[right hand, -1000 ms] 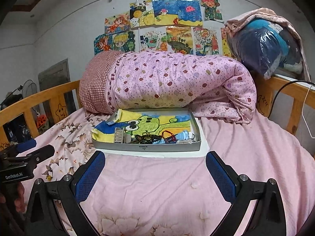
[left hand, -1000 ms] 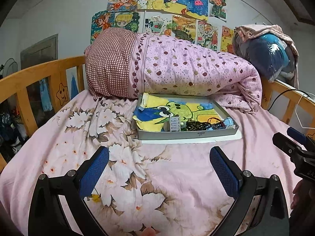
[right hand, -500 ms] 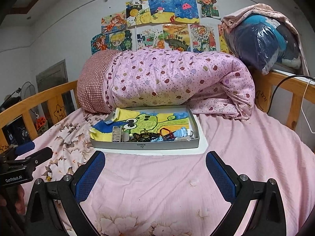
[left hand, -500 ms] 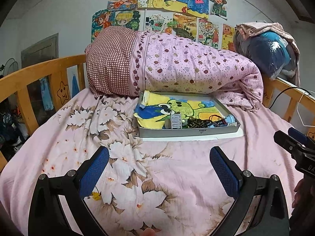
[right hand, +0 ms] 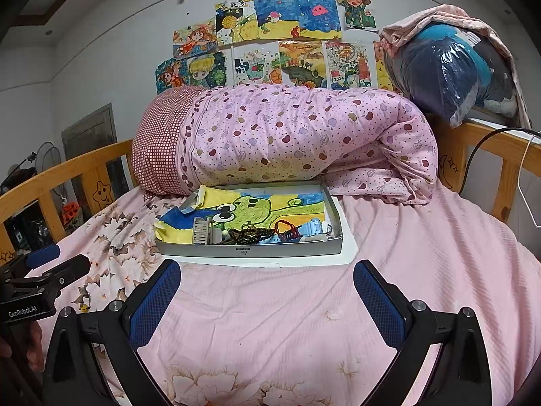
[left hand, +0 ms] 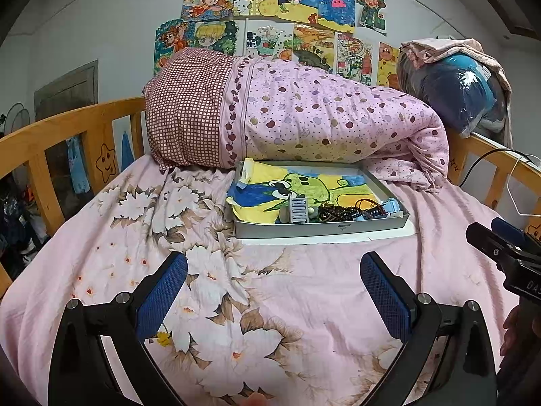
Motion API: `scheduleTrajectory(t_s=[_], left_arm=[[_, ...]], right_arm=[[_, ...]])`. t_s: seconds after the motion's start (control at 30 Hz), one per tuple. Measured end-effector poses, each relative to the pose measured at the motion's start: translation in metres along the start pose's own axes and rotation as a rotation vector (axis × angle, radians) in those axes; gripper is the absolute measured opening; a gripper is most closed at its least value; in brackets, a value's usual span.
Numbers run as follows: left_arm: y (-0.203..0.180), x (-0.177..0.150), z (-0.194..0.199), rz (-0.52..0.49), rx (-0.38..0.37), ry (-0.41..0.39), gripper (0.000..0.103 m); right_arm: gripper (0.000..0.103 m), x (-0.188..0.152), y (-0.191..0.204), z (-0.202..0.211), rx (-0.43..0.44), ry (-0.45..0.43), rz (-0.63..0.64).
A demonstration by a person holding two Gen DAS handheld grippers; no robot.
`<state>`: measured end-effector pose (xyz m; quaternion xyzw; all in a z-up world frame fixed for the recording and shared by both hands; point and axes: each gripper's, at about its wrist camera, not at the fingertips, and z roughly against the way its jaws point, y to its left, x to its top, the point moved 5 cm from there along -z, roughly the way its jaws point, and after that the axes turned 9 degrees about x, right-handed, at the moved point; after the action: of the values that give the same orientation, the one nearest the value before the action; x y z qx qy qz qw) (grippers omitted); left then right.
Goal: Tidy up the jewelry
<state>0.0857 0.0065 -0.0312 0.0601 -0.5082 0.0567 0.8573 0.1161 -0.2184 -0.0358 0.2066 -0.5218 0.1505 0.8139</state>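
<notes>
A shallow grey tray point(left hand: 321, 229) point(right hand: 250, 249) lies on the pink bed, lined with a frog drawing. Along its near edge sit a white comb-like clip point(left hand: 297, 209) point(right hand: 202, 231), a dark beaded bracelet point(left hand: 338, 211) point(right hand: 252, 233), a red cord piece point(right hand: 285, 228) and a light blue item point(left hand: 392, 205) point(right hand: 312, 227). My left gripper point(left hand: 272, 291) hovers open over the floral sheet, short of the tray. My right gripper point(right hand: 267, 296) is open too, just in front of the tray. Each gripper appears at the edge of the other's view. Nothing is held.
A rolled pink spotted quilt point(left hand: 304, 121) point(right hand: 290, 138) lies right behind the tray. Wooden bed rails point(left hand: 50, 142) point(right hand: 500, 155) run along both sides. A plastic-wrapped bundle point(right hand: 453, 67) sits on the right rail, with a cable and wire hanger point(right hand: 527, 182) beside it.
Both grippers have drifted forward toward the tray, which looks slightly larger and lower in the views. Both stay open with nothing taken up.
</notes>
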Motion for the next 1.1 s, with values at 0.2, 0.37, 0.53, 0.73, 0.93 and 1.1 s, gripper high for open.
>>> scheduleTrajectory(t_s=[0.2,0.37,0.53,0.73,0.93,1.1], left_arm=[[-0.0013,0.0001,0.0006,-0.002,-0.001,-0.004,0.100],[-0.0021,0.0002,0.0008,-0.001,-0.001,-0.002,0.100],[-0.0022,0.0000,0.0010,-0.002,-0.001,-0.004,0.100],[-0.0027,-0.0001,0.0013,-0.001,0.000,-0.004,0.100],[-0.0026,-0.0002,0.0016,-0.001,0.001,-0.004,0.100],[-0.0026,-0.0002,0.0015,-0.001,0.001,-0.004,0.100]], right_arm=[[0.103,0.0000,0.0001,-0.0001,0.000,0.000,0.001],[0.103,0.0001,0.0004,-0.0002,-0.001,0.001,0.001],[0.103,0.0002,0.0006,-0.0002,-0.001,0.000,-0.001],[0.103,-0.0001,0.0005,-0.0002,0.000,0.002,-0.001],[0.103,-0.0004,0.0018,0.0000,-0.001,0.001,-0.001],[0.103,-0.0002,0.0020,-0.0001,-0.002,0.003,-0.002]])
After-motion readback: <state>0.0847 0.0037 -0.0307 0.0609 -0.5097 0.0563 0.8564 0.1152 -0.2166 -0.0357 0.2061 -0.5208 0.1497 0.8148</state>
